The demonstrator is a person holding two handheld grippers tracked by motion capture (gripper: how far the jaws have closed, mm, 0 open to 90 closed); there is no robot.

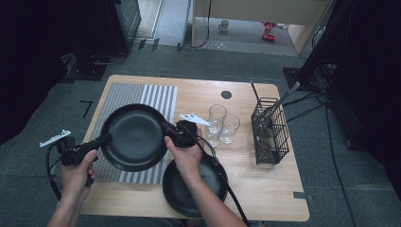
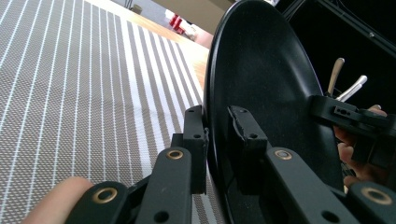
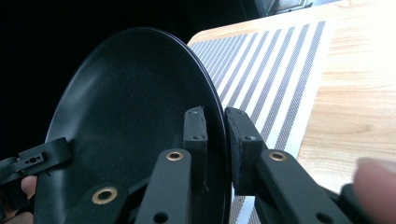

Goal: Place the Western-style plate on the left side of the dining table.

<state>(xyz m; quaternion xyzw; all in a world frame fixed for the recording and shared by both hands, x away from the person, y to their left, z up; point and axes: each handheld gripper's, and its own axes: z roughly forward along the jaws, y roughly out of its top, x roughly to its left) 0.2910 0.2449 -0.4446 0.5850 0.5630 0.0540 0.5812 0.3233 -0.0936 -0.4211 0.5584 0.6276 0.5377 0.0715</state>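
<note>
Two grippers clamp one black plate [image 1: 135,137], each pinching its rim from an opposite side: left gripper [image 1: 105,139] at the plate's left edge, right gripper [image 1: 168,130] at its right edge. Plate sits lifted over the striped placemat [image 1: 158,97], above the wooden table [image 1: 265,184]; in the left gripper view [image 2: 217,140] and right gripper view [image 3: 215,137] the jaws are shut with the thin rim squeezed between the pads. Second black plate [image 1: 182,194] lies flat on the table near the front edge, partly covered by the right forearm. Wire basket [image 1: 269,135] at the right holds utensils standing upright, handles sticking out the top; which utensils they are is too small to tell. Three clear glasses [image 1: 222,125] stand bunched together between the plates and basket, apparently empty. Placemat middle is hidden under the raised plate. Left hand [image 1: 75,172] and right hand [image 1: 187,156] wrap the gripper bodies.
</note>
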